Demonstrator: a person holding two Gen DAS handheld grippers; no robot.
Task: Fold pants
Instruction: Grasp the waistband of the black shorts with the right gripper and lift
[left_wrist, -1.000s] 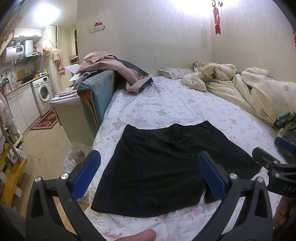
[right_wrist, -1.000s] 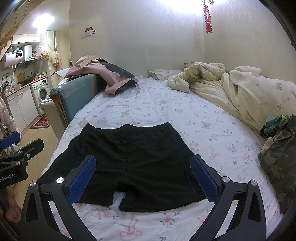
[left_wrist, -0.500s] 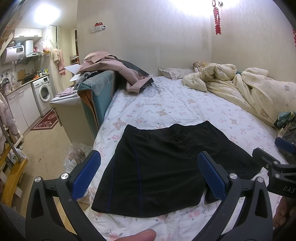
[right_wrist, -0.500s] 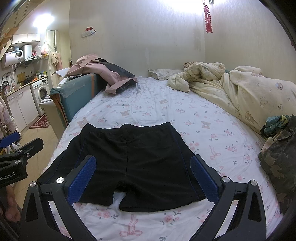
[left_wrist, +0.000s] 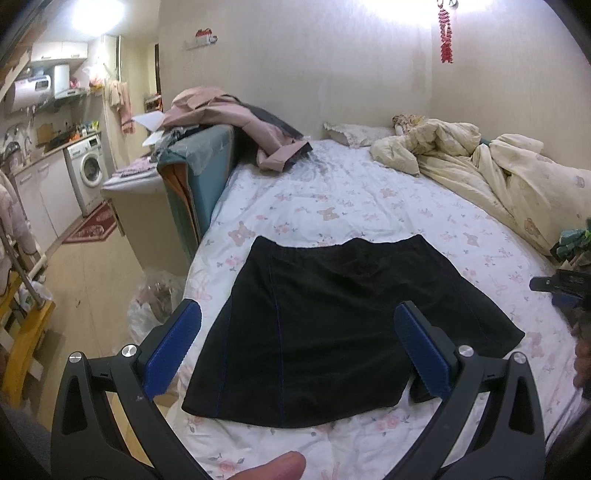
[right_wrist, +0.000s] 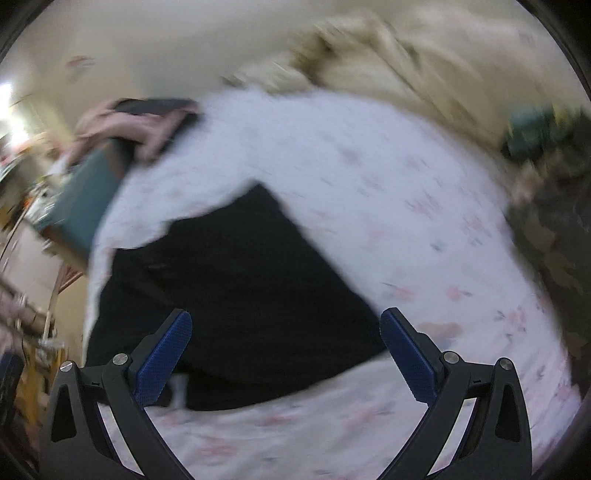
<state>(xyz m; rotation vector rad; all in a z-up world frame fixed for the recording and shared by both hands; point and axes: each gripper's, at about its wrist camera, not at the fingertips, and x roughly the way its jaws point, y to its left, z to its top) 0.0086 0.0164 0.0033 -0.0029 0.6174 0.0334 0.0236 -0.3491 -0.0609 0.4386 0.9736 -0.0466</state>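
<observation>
Shorts (left_wrist: 332, 325): black, flat on the bed (left_wrist: 369, 206)
Left tongs (left_wrist: 297, 347): wide apart — holding nothing
Right tongs (right_wrist: 286, 350): spread too — view blurred, tilted

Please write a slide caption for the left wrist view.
Open left gripper above black shorts lying flat on the bed.
</observation>
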